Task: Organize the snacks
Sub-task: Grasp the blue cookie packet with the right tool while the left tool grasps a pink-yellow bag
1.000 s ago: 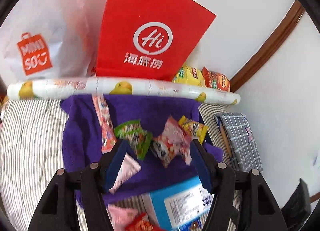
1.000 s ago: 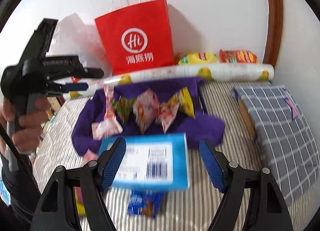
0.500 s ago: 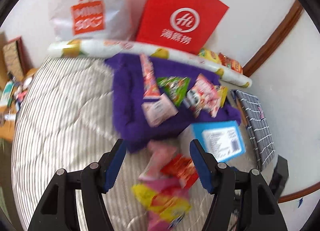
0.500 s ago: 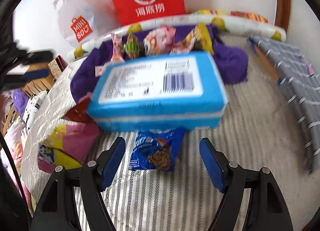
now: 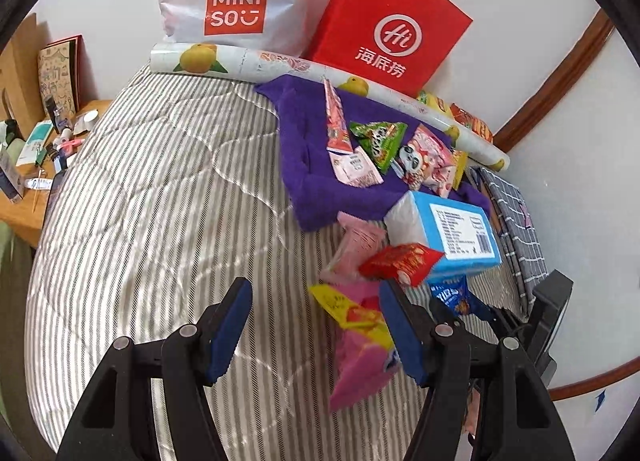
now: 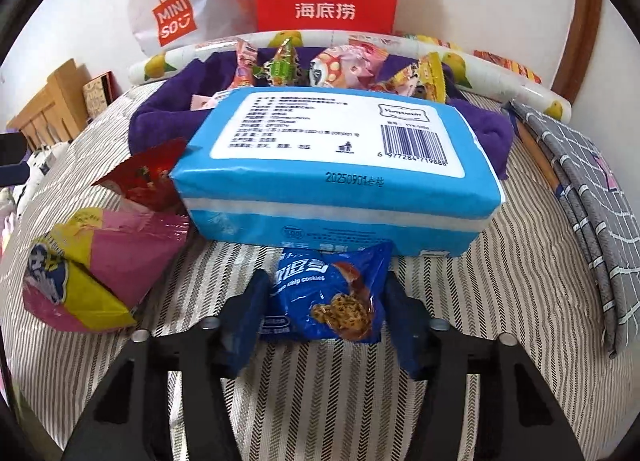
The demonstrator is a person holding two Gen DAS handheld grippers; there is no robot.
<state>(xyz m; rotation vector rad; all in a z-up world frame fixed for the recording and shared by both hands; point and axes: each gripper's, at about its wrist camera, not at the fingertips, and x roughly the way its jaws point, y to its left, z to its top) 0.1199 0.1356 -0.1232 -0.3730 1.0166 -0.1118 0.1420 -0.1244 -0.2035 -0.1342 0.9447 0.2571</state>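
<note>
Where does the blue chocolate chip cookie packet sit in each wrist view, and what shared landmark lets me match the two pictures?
Left wrist view: the blue cookie packet is at lower right, just beyond the left claw, in front of the blue tissue pack.
Right wrist view: the packet lies at bottom centre, between the closing fingers of the right claw.
Shared landmark: the tissue pack, directly behind the packet in both.

Both tongs (image 5: 316, 325) (image 6: 324, 325) have black frames, blue ribbed pads, silver screws.
</note>
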